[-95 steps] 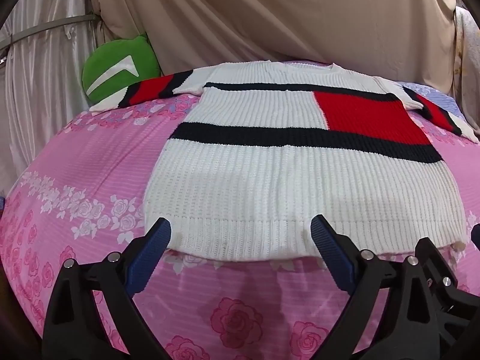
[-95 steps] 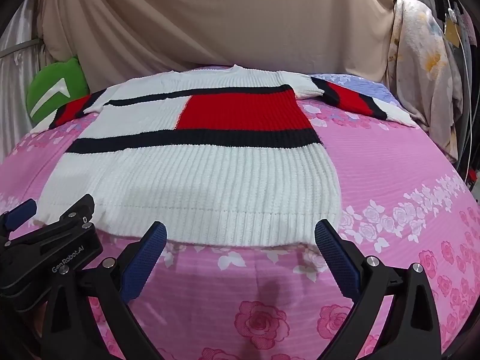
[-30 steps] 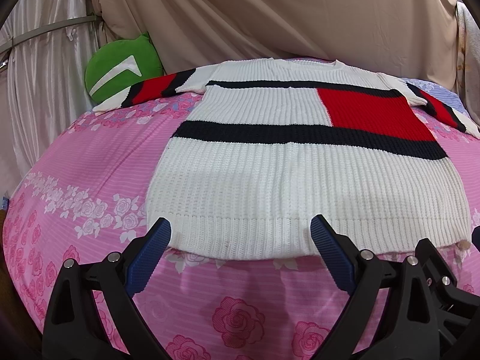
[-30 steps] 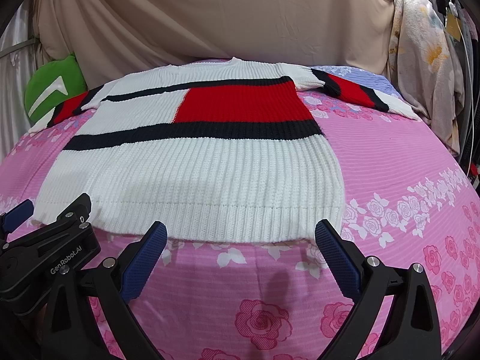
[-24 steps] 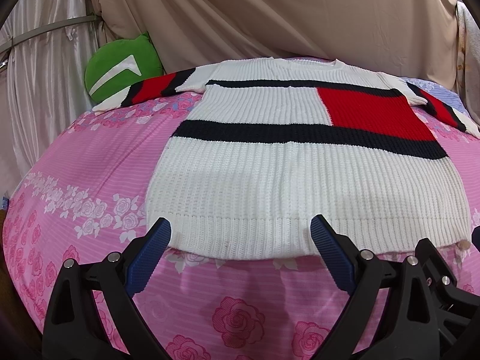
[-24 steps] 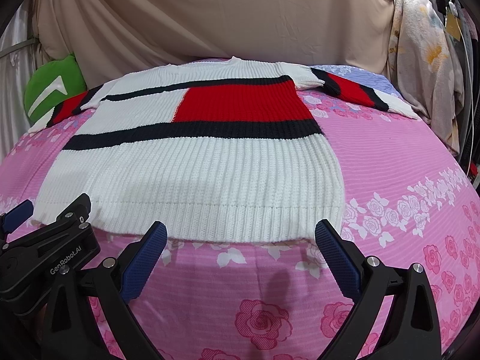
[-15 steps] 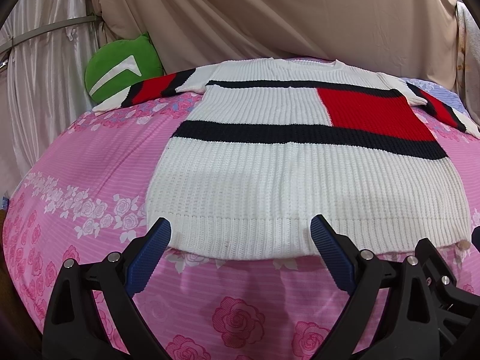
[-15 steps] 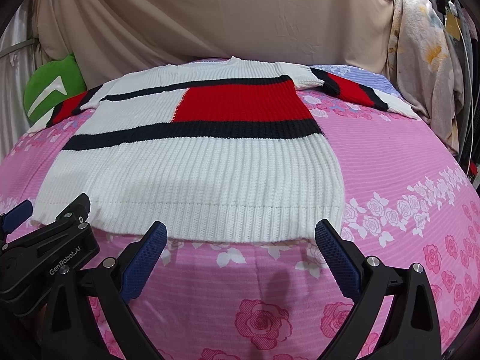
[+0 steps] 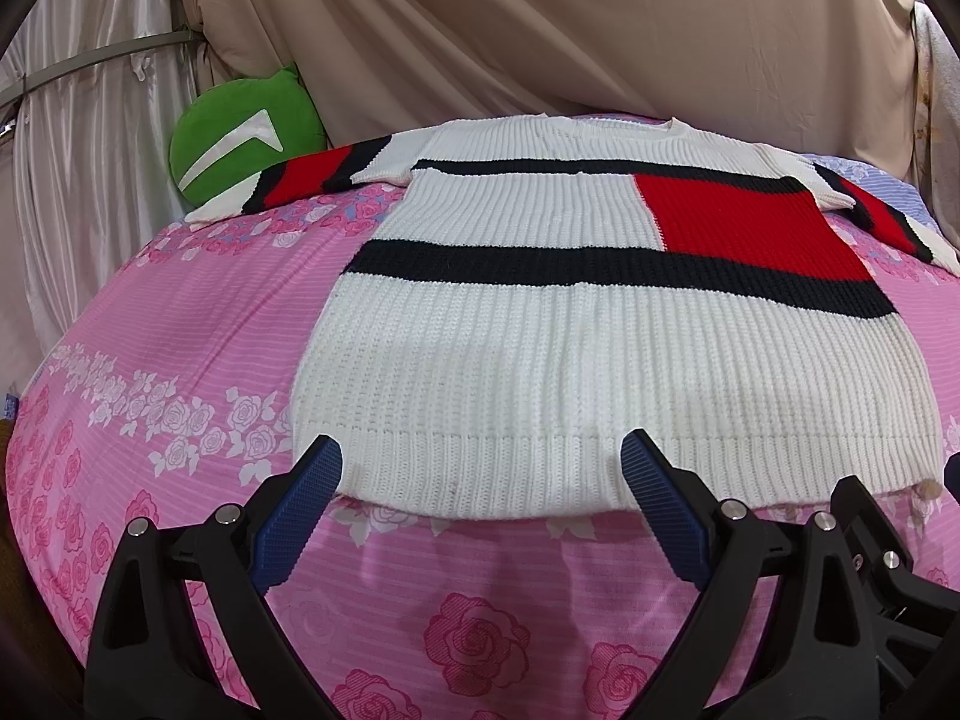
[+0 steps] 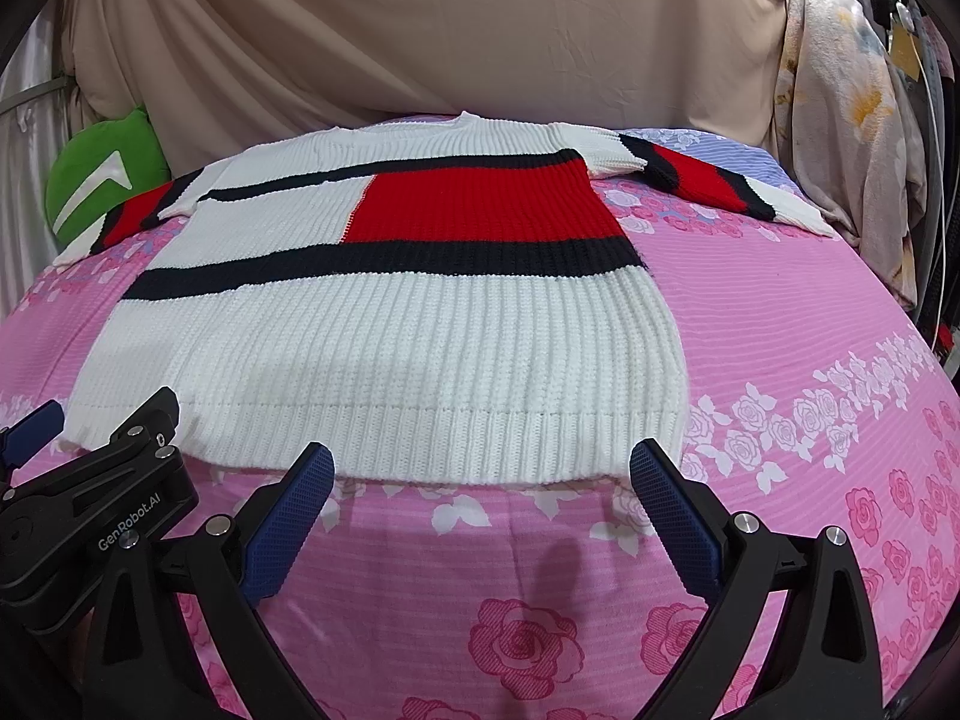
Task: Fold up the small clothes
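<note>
A white knit sweater (image 9: 540, 360) with black bands and a red block lies flat and spread out on the pink floral bed; it also shows in the right wrist view (image 10: 390, 348). Its sleeves stretch out to the left (image 9: 300, 186) and right (image 10: 714, 180). My left gripper (image 9: 480, 480) is open and empty, just short of the hem's left half. My right gripper (image 10: 480, 474) is open and empty, just short of the hem's right half. The left gripper's body (image 10: 108, 510) shows at the lower left of the right wrist view.
A pink rose-print bedsheet (image 9: 180, 330) covers the bed. A green cushion (image 9: 240, 138) sits at the back left under the left sleeve. Beige curtains (image 10: 420, 30) hang behind. A floral cloth (image 10: 840, 120) and cables hang at the right.
Both grippers have risen or tilted slightly since 3.2 s ago, so the sweater sits a little lower in view. Nothing has visibly changed over the last second.
</note>
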